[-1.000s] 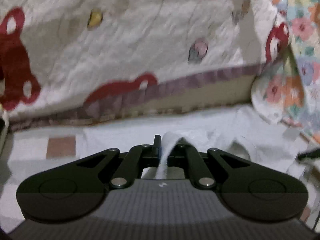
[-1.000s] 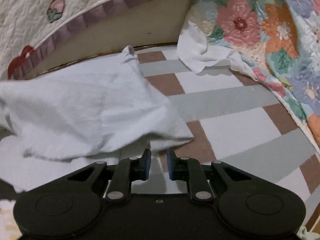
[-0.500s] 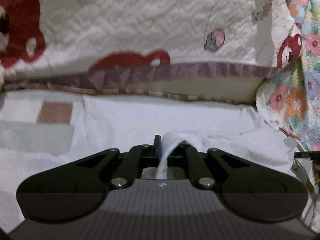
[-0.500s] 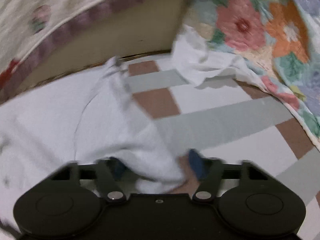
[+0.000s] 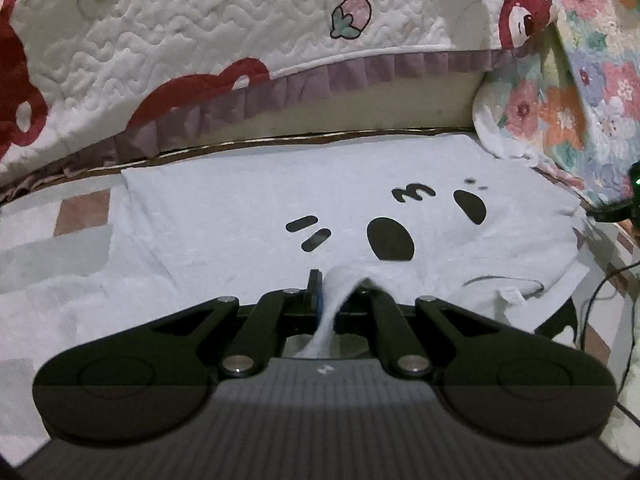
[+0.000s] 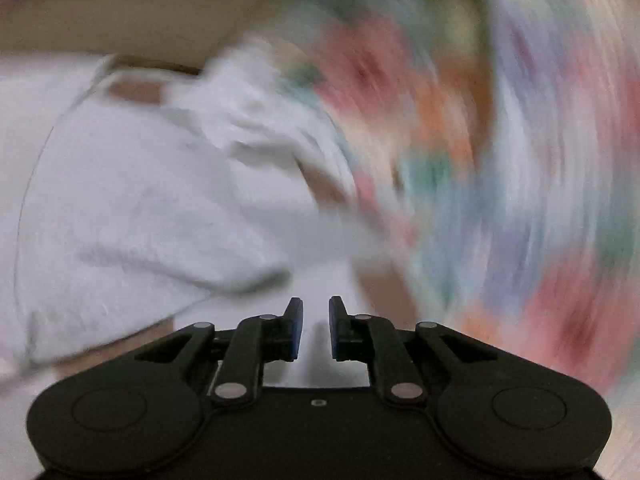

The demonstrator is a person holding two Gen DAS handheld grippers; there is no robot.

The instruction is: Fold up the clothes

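Observation:
A white garment (image 5: 280, 200) with black printed marks lies spread on the checkered mat (image 5: 80, 208). My left gripper (image 5: 332, 292) is shut on a pinched fold of its near edge, and the cloth trails back between the fingers. In the blurred right wrist view the same white garment (image 6: 140, 200) lies to the left, rumpled. My right gripper (image 6: 316, 316) stands just off the garment's near corner. Its jaws are opening, and only a narrow gap with nothing in it shows between the blue pads.
A white quilt with red bears and a strawberry (image 5: 240, 40) hangs along the back. A floral quilt (image 5: 580, 100) closes the right side, smeared in the right wrist view as the floral quilt (image 6: 520, 160). Dark cables (image 5: 600, 280) run at the right edge.
The left gripper has sunk forward with its fold, and the garment now lies flatter with its black print showing. The right gripper has come off the cloth's corner and swung right.

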